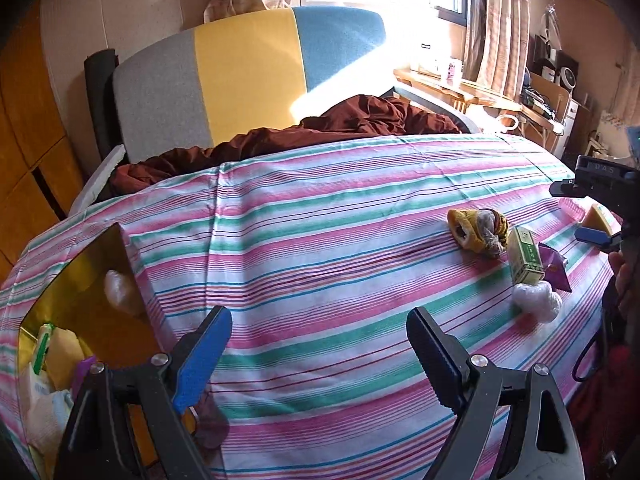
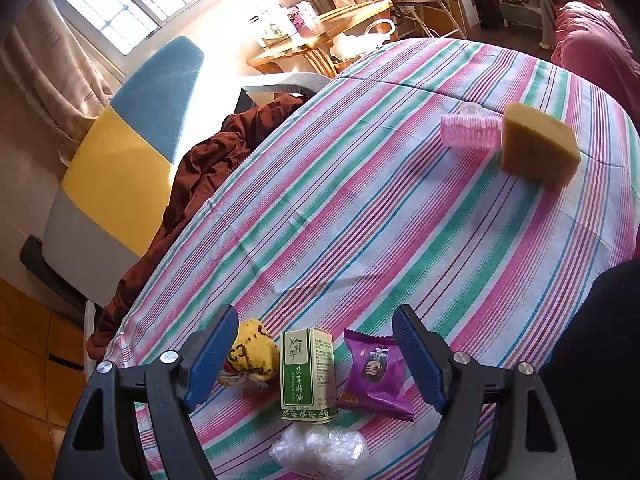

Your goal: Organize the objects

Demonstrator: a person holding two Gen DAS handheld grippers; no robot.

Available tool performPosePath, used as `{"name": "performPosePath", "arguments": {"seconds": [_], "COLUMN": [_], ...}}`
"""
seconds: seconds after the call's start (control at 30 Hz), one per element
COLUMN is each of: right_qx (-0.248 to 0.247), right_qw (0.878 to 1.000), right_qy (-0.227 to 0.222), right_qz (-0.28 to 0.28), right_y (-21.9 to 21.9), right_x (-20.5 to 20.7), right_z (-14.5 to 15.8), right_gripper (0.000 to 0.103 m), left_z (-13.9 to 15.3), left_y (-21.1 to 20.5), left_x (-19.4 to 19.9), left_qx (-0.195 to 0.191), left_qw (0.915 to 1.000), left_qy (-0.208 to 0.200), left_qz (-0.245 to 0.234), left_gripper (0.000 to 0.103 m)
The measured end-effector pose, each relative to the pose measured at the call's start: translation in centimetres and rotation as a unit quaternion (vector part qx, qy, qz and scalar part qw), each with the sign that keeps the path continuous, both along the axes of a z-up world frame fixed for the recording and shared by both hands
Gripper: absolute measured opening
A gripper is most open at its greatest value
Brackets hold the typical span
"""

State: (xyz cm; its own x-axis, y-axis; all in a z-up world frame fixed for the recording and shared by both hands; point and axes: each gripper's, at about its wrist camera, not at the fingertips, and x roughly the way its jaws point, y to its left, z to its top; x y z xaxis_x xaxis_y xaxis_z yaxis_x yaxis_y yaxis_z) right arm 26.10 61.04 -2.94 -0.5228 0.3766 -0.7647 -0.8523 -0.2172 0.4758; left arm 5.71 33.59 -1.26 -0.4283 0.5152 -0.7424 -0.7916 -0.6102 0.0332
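Blue-padded, your right tongs (image 2: pixel 316 356) hang spread wide and empty over the green carton (image 2: pixel 308 376), lined up as if to take it next; the purple snack packet (image 2: pixel 376 376) and yellow knit piece (image 2: pixel 254 354) lie just beside it on the striped counter (image 2: pixel 360 220). Your left tongs (image 1: pixel 320 344) gape empty too, near the gold-lined box (image 1: pixel 80 280), probably the collection spot. Its contents are cut off and jumbled; the clear plastic wad (image 2: pixel 320 450) is hard to identify.
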Motion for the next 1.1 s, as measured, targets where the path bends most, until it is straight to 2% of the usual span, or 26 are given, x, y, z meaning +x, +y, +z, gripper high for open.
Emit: {"name": "performPosePath", "arguments": {"seconds": [0.23,0.37,0.57,0.7,0.83,0.87,0.93,0.97,1.1], "right_qx": [-0.033,-0.048,-0.052,-0.055,-0.049,-0.049,-0.045,-0.042,-0.025], "right_qw": [0.999,0.998,0.998,0.997,0.998,0.998,0.998,0.998,0.999], "right_qy": [0.014,0.026,0.036,0.039,0.039,0.039,0.036,0.035,0.036], "right_qz": [-0.013,-0.026,-0.023,-0.023,-0.021,-0.02,-0.019,-0.015,0.011], "right_y": [0.6,0.9,1.0,1.1,1.0,1.0,1.1,1.1,0.7], "right_x": [0.6,1.1,0.9,1.0,0.9,0.9,0.8,0.7,-0.2], "right_z": [-1.0,-1.5,-1.6,-1.7,-1.6,-1.6,-1.5,-1.4,-0.8], "right_gripper": [0.082,0.082,0.083,0.083,0.083,0.083,0.083,0.083,0.083], "left_z": [-0.7,-1.1,-2.0,-2.2,-4.1,-4.9,-6.3,-6.7,-5.9], "left_y": [5.4,9.2,14.6,17.8,21.1,21.6,21.9,21.5,18.7], "left_x": [0.0,1.2,1.6,1.9,2.6,2.5,2.0,1.7,1.7], "left_qx": [0.003,0.001,0.008,0.014,-0.02,-0.03,-0.03,-0.017,0.008], "left_qw": [0.998,0.9961,0.9899,0.9884,0.9891,0.9889,0.9836,0.9803,0.9836], "left_qy": [-0.056,-0.061,-0.117,-0.128,-0.11,-0.111,-0.144,-0.163,-0.14], "left_qz": [-0.027,-0.064,-0.079,-0.08,-0.096,-0.094,-0.104,-0.109,-0.113], "left_gripper": [0.089,0.088,0.088,0.089,0.089,0.087,0.073,0.058,0.042]}}
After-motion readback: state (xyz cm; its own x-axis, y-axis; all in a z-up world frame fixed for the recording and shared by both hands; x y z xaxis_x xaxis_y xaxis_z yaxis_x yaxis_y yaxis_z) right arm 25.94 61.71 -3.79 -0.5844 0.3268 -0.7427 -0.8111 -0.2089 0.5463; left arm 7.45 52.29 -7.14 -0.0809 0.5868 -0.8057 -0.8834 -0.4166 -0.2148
